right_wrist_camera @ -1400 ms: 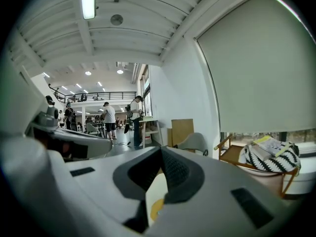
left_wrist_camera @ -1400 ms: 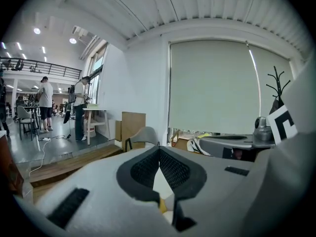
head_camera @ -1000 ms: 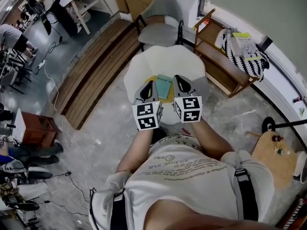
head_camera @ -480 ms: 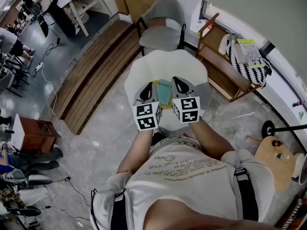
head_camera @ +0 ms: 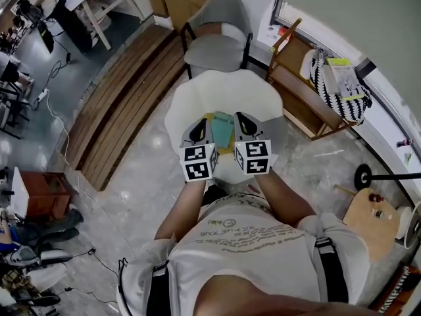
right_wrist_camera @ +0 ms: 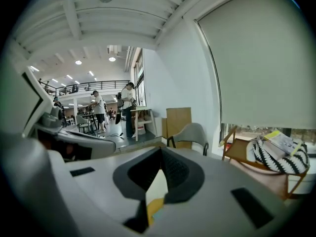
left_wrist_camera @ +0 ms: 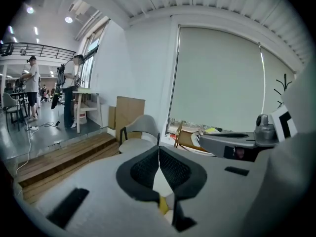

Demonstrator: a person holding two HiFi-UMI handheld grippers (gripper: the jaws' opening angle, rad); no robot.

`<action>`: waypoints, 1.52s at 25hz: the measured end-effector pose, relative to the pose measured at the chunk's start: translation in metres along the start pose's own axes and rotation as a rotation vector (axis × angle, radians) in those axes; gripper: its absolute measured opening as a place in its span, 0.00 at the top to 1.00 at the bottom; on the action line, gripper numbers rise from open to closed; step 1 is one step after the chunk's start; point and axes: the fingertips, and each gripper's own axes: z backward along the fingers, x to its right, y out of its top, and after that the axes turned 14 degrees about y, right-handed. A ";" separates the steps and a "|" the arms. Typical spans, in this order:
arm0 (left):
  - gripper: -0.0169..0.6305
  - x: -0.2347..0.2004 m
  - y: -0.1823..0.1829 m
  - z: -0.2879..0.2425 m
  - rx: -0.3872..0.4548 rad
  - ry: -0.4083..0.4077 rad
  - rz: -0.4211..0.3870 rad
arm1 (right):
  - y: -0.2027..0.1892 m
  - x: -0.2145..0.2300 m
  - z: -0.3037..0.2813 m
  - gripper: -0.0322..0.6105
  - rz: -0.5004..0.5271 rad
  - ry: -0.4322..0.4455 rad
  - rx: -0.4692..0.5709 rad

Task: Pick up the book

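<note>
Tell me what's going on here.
A person holds a gripper in each hand over a small white table. A teal book lies flat on it, between and just ahead of the two grippers. The left gripper and the right gripper are both shut with nothing between their jaws, so the book is not picked up yet. A grey chair stands beyond the table.

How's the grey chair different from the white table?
The grey padded chair has dark legs and a bare seat; the white round table bears a teal book. The chair stands beyond the table, farther from the person. Both have rounded edges.
</note>
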 end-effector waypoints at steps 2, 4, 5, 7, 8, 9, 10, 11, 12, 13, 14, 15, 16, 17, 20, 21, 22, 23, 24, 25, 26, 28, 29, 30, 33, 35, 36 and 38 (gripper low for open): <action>0.94 -0.002 -0.011 -0.011 -0.032 -0.009 -0.001 | -0.011 0.005 -0.007 0.91 -0.019 -0.011 -0.024; 0.94 -0.004 -0.024 -0.021 -0.068 -0.018 0.003 | -0.022 0.008 -0.014 0.91 -0.036 -0.018 -0.050; 0.94 -0.006 -0.031 -0.026 -0.088 -0.022 0.005 | -0.027 0.009 -0.017 0.91 -0.043 -0.022 -0.061; 0.94 -0.009 -0.047 -0.033 -0.125 -0.031 0.011 | -0.037 0.011 -0.023 0.91 -0.050 -0.031 -0.083; 0.94 -0.010 -0.054 -0.037 -0.142 -0.037 0.016 | -0.042 0.013 -0.026 0.91 -0.053 -0.036 -0.094; 0.94 -0.012 -0.062 -0.042 -0.158 -0.042 0.022 | -0.048 0.014 -0.029 0.91 -0.056 -0.042 -0.104; 0.94 -0.013 -0.070 -0.047 -0.173 -0.047 0.030 | -0.053 0.016 -0.032 0.91 -0.058 -0.049 -0.112; 0.94 -0.014 -0.079 -0.052 -0.189 -0.051 0.040 | -0.059 0.018 -0.035 0.91 -0.058 -0.054 -0.120; 0.94 -0.014 -0.088 -0.057 -0.205 -0.055 0.048 | -0.066 0.020 -0.037 0.91 -0.054 -0.059 -0.127; 0.94 -0.014 -0.098 -0.063 -0.224 -0.061 0.053 | -0.075 0.021 -0.039 0.91 -0.046 -0.062 -0.133; 0.94 -0.013 -0.107 -0.069 -0.244 -0.069 0.054 | -0.083 0.022 -0.041 0.91 -0.034 -0.063 -0.141; 0.94 -0.012 -0.117 -0.075 -0.265 -0.080 0.053 | -0.093 0.022 -0.043 0.91 -0.025 -0.062 -0.151; 0.94 -0.010 -0.125 -0.079 -0.286 -0.090 0.050 | -0.102 0.022 -0.044 0.91 -0.018 -0.062 -0.164; 0.94 -0.009 -0.133 -0.084 -0.304 -0.100 0.046 | -0.112 0.023 -0.046 0.91 -0.015 -0.064 -0.182; 0.94 -0.008 -0.151 -0.098 -0.340 -0.118 0.032 | -0.137 0.031 -0.052 0.91 -0.024 -0.084 -0.239; 0.94 -0.007 -0.158 -0.102 -0.350 -0.123 0.028 | -0.145 0.034 -0.054 0.91 -0.032 -0.092 -0.253; 0.94 -0.007 -0.165 -0.106 -0.360 -0.128 0.025 | -0.152 0.037 -0.056 0.91 -0.042 -0.098 -0.265; 0.94 -0.006 -0.172 -0.110 -0.369 -0.133 0.024 | -0.159 0.040 -0.059 0.91 -0.053 -0.101 -0.274; 0.94 -0.006 -0.180 -0.113 -0.378 -0.138 0.022 | -0.166 0.041 -0.061 0.91 -0.065 -0.103 -0.282; 0.94 -0.007 -0.187 -0.116 -0.386 -0.142 0.020 | -0.174 0.041 -0.063 0.91 -0.077 -0.103 -0.291; 0.94 -0.008 -0.194 -0.119 -0.393 -0.146 0.016 | -0.183 0.042 -0.066 0.91 -0.087 -0.104 -0.300; 0.94 -0.011 -0.209 -0.129 -0.406 -0.152 0.010 | -0.203 0.042 -0.072 0.91 -0.108 -0.107 -0.323; 0.94 -0.012 -0.217 -0.134 -0.414 -0.156 0.006 | -0.214 0.043 -0.075 0.91 -0.120 -0.109 -0.335; 0.94 -0.014 -0.227 -0.140 -0.423 -0.160 0.001 | -0.224 0.043 -0.079 0.91 -0.132 -0.111 -0.346; 0.94 -0.022 -0.250 -0.159 -0.435 -0.172 -0.009 | -0.248 0.039 -0.094 0.91 -0.158 -0.108 -0.360; 0.94 -0.028 -0.263 -0.167 -0.436 -0.176 -0.003 | -0.261 0.033 -0.102 0.91 -0.175 -0.103 -0.363; 0.94 -0.032 -0.272 -0.170 -0.441 -0.175 0.003 | -0.268 0.030 -0.105 0.91 -0.184 -0.103 -0.366; 0.94 -0.040 -0.293 -0.177 -0.449 -0.173 0.012 | -0.283 0.026 -0.113 0.91 -0.201 -0.106 -0.368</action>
